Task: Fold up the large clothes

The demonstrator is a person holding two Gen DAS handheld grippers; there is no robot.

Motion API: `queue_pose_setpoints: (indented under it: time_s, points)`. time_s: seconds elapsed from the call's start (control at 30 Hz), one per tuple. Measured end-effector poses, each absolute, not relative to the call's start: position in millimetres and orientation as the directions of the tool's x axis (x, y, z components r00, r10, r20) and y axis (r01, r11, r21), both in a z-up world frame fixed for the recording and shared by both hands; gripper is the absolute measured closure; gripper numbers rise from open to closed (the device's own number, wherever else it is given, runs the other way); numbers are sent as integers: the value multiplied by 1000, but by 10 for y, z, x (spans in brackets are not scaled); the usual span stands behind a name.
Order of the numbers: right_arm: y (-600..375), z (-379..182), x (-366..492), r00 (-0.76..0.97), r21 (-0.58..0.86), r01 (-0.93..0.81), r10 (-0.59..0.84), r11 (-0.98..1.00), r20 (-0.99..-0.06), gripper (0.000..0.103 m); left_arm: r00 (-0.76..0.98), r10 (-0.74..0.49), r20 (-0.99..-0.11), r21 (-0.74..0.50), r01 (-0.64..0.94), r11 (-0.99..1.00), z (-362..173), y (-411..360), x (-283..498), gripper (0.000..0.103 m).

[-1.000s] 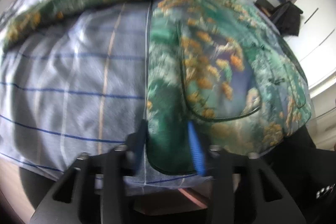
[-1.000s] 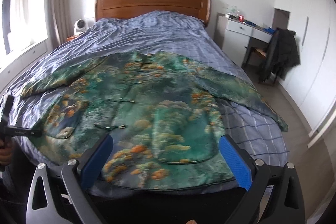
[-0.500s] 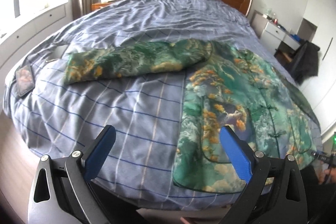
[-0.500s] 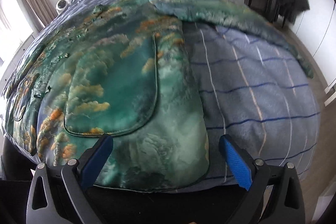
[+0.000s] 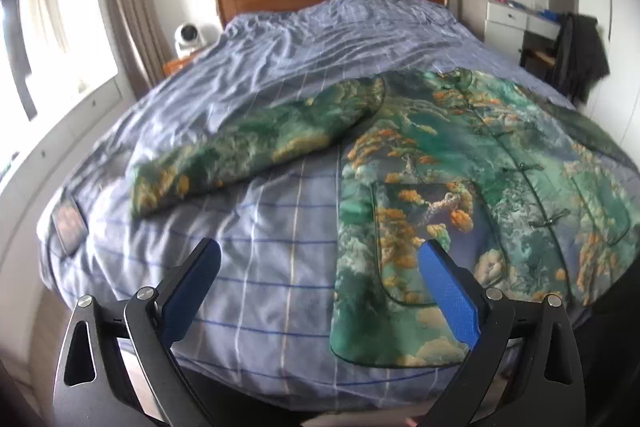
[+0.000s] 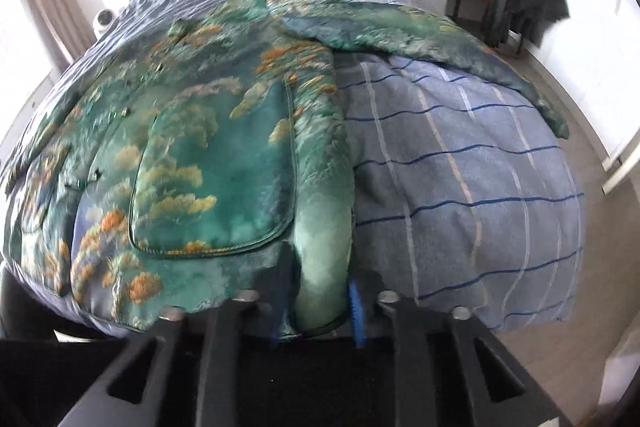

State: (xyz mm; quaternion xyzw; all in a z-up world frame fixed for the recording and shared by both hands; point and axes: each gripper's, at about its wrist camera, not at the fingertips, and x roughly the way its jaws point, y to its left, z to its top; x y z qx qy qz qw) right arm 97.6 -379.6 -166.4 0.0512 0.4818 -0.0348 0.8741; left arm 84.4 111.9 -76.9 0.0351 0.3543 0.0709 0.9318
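The green printed jacket [image 5: 460, 163] lies flat near the foot edge of the bed [image 5: 280, 75], sleeves spread toward both side edges. The right gripper [image 6: 320, 301], jaws just closing, pinches its hem corner. The left gripper [image 5: 320, 279] hangs released above bare striped duvet [image 5: 260, 247].
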Motion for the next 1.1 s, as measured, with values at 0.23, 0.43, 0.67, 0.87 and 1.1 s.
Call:
queue_pose_setpoints:
  time_s: [0.23, 0.43, 0.67, 0.87, 1.1]
  points:
    - [-4180, -1156, 925, 645, 64, 219, -95, 974, -759, 41, 772, 159, -615, 177, -61, 982, -487, 898, 1086, 1]
    - [-5026, -776, 1112, 715, 186, 392, -171, 901, -678, 40, 806, 122, -579, 121, -63, 991, -261, 727, 1239, 1]
    - [-6254, -1102, 1476, 773, 608, 519, -28, 601, -633, 40, 771, 94, -630, 52, -79, 996, -373, 690, 1203, 1]
    - [-6733, -1884, 1777, 768, 740, 602, 35, 301, -639, 40, 723, 125, -679, 34, -139, 990, -491, 842, 1216, 1]
    - [-6974, -2299, 1945, 773, 758, 635, -96, 149, -628, 55, 701, 161, -695, 44, -181, 982, -535, 898, 1147, 1]
